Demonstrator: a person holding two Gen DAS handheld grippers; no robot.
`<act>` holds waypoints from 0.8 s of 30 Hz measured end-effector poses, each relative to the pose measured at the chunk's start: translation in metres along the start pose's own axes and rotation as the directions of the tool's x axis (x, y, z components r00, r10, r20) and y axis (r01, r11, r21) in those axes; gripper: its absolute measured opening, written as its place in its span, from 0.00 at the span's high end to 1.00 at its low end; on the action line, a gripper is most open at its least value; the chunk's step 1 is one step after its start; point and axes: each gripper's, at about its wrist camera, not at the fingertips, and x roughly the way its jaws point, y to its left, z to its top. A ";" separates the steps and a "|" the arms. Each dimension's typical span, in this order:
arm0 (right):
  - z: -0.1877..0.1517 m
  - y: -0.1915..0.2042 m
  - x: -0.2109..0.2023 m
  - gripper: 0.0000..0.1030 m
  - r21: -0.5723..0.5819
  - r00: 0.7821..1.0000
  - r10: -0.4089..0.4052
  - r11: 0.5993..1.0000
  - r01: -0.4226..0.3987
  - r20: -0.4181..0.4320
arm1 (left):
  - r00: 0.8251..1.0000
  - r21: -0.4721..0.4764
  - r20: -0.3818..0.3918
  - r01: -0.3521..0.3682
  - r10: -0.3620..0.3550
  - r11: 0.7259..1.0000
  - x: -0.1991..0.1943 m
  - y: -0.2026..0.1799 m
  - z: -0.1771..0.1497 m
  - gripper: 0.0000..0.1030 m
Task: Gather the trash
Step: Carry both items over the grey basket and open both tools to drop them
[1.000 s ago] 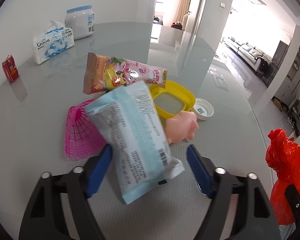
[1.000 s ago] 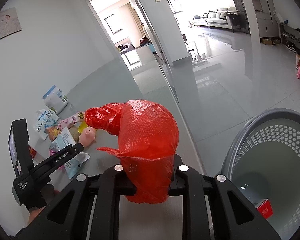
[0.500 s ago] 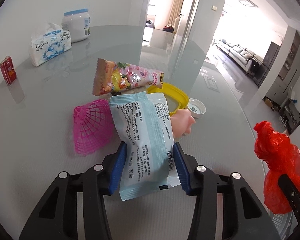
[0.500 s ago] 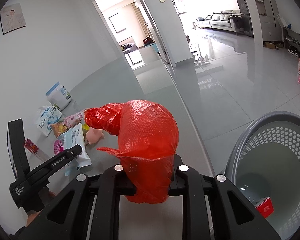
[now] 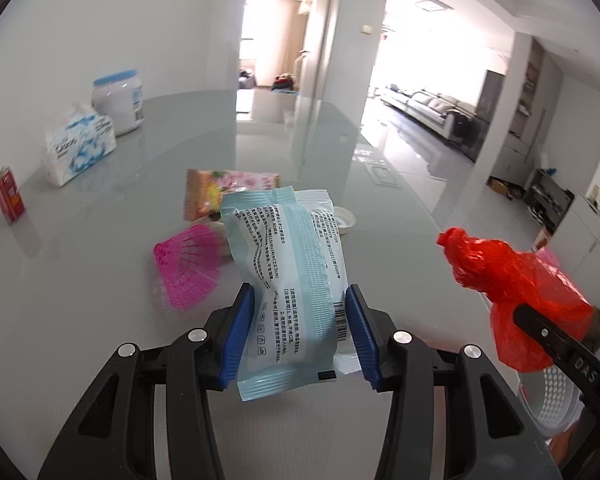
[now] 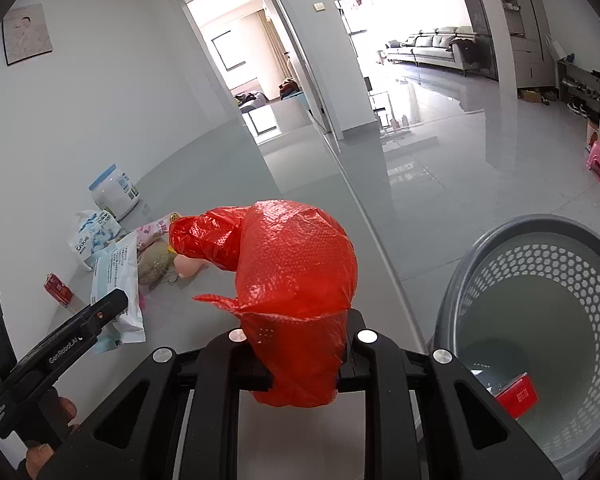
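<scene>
Pale-blue film, a sealed wipes packet (image 5: 296,280), sat pinched between the blue pads (image 5: 236,334) of the left gripper (image 5: 298,334), lifted clear of the glass table (image 5: 100,300). The right gripper (image 6: 304,364) was clamped on a knotted red plastic bag (image 6: 296,280), just beside the grey perforated bin (image 6: 540,320) that stood off the table's edge. The packet was slick and squashed at its lower end only, so I judged it might slide free or swing against the red bag on the way to the bin.
</scene>
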 end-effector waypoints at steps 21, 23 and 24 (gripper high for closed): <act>-0.047 -0.088 -0.081 0.82 0.236 0.959 -0.267 0.942 0.239 0.092 | 0.953 0.285 -0.097 0.303 -0.287 0.909 -0.005 -0.118 -0.026 0.55; -0.053 -0.099 -0.087 0.82 0.265 0.953 -0.290 0.929 0.257 0.092 | 0.946 0.315 -0.115 0.324 -0.303 0.892 -0.002 -0.129 -0.030 0.55; -0.057 -0.105 -0.091 0.82 0.282 0.949 -0.302 0.922 0.266 0.091 | 0.943 0.327 -0.123 0.333 -0.310 0.884 -0.001 -0.133 -0.032 0.55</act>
